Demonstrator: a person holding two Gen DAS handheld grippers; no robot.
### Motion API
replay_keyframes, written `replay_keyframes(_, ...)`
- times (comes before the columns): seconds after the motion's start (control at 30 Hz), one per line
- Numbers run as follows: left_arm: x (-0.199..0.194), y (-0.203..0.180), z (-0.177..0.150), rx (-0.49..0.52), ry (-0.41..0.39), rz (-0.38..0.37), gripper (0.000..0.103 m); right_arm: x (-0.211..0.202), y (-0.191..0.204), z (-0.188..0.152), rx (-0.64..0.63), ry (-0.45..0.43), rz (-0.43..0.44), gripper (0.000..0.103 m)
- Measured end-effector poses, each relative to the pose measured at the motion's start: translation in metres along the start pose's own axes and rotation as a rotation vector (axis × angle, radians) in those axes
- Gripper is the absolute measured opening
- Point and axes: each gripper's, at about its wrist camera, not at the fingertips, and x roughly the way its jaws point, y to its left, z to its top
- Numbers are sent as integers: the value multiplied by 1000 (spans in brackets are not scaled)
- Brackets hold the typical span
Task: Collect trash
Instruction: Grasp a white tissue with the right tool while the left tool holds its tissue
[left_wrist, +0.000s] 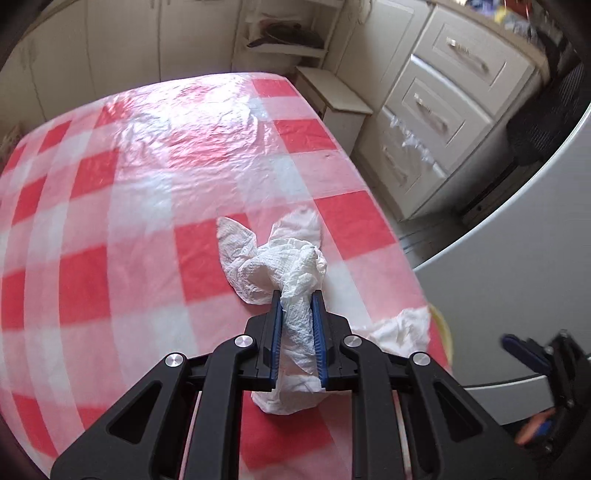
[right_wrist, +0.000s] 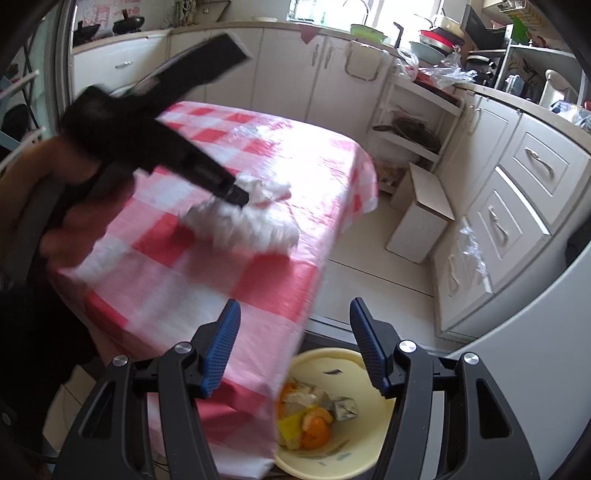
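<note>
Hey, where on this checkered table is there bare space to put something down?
The far and left stretches of the checkered table are bare, back to the cabinets. It is crowded at the near right edge: the left gripper clamps a crumpled paper towel, and another tissue lies by the edge above the yellow bin.

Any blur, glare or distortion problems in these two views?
Left wrist view: the left gripper and its paper towel are sharp, the checked tablecloth is smeared and glary, its lines bowed by fisheye. Right wrist view: the right gripper is sharp, the other gripper and towel are motion-blurred; window glare washes the far cloth.
</note>
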Motion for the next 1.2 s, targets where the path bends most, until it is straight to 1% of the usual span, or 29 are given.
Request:
replay_keyframes(0.07,-22,12,-16,-55,-57,-41,14,0,8,5,-11,-13,17,60)
replay_keyframes(0.17,-44,30,-33,-111,-114,-41,14,3,22,15,-44,-33,48,60)
replay_keyframes(0.3,-60,53,-54,-182,-160,1,14,5,47,30,-103,-67,79,63)
replay_keyframes(0.4,-72,74,-69,-236,-195,51,14,8,58,39,-122,-85,89,64)
replay_keyframes(0.57,-76,102,-80,-296,-218,101,15,21,63,57,-83,-84,111,65)
replay_keyframes(0.7,-76,116,-89,-325,-218,115,15,43,61,67,-19,-42,134,66)
replay_keyframes(0.87,-74,128,-95,-335,-214,120,15,67,63,63,24,33,146,66)
replay_keyframes(1.0,-72,134,-99,-339,-212,126,15,72,61,58,33,53,152,66)
replay_keyframes(1.03,-72,135,-100,-340,-212,129,15,72,61,58,35,52,154,65)
replay_keyframes(1.1,-71,134,-100,-341,-212,133,15,73,61,57,39,58,162,58)
replay_keyframes(1.13,-71,133,-100,-339,-214,139,15,73,61,57,40,61,167,56)
replay_keyframes(1.2,-70,131,-100,-331,-217,153,15,75,62,56,36,69,173,45)
